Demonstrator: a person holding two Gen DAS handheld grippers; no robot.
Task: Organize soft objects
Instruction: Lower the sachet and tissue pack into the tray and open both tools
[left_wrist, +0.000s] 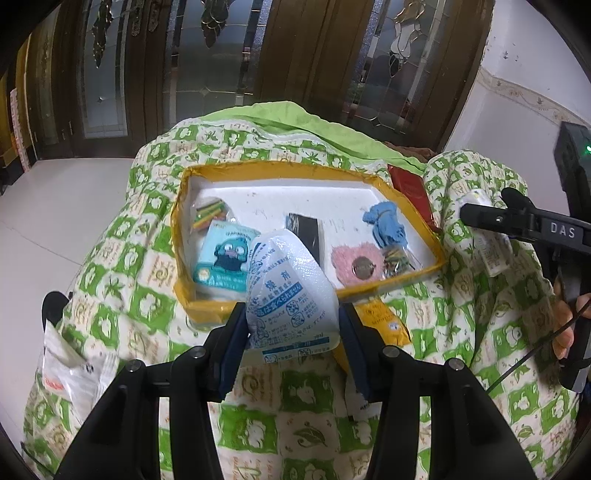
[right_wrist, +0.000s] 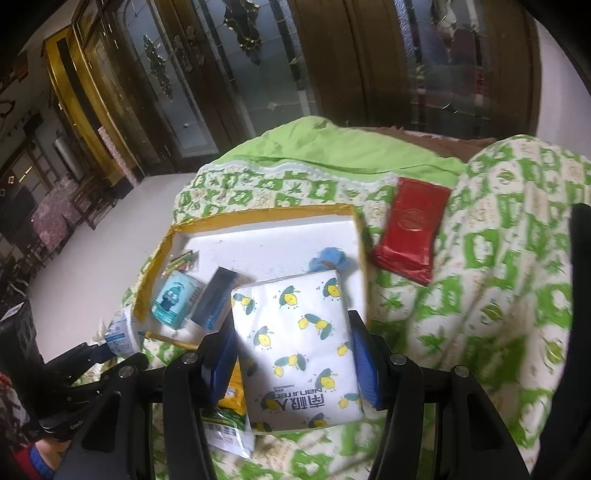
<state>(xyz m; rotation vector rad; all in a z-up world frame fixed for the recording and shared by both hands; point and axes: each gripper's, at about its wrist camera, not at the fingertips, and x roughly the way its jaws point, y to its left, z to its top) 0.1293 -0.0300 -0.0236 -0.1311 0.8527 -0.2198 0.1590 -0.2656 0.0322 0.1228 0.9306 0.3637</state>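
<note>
A: Where is the white packet?

B: My left gripper (left_wrist: 291, 332) has its jaws clamped on the white packet (left_wrist: 290, 284), pads pressing both sides. It hangs just near of the yellow-rimmed tray (left_wrist: 207, 306), above the quilt (left_wrist: 122, 280).

A: And your right?

B: My right gripper (right_wrist: 295, 354) has its jaws closed on the tissue pack (right_wrist: 299, 350), which covers the tray's near right corner in my view.

A: Any writing?

B: The tissue pack reads "Nanjiren" upside down, among printed lemons. The white packet carries blue Japanese print; I cannot read it surely.

A: Textures?

B: The packet is crinkly, glossy plastic, bulging. The tissue pack is a soft, flat block. In the tray lie a fluffy pink heart (left_wrist: 351, 262), a blue cloth bundle (left_wrist: 386, 221) and a teal cartoon pack (left_wrist: 221, 258). A shiny red packet (right_wrist: 406, 232) lies on the quilt right of the tray.
</note>
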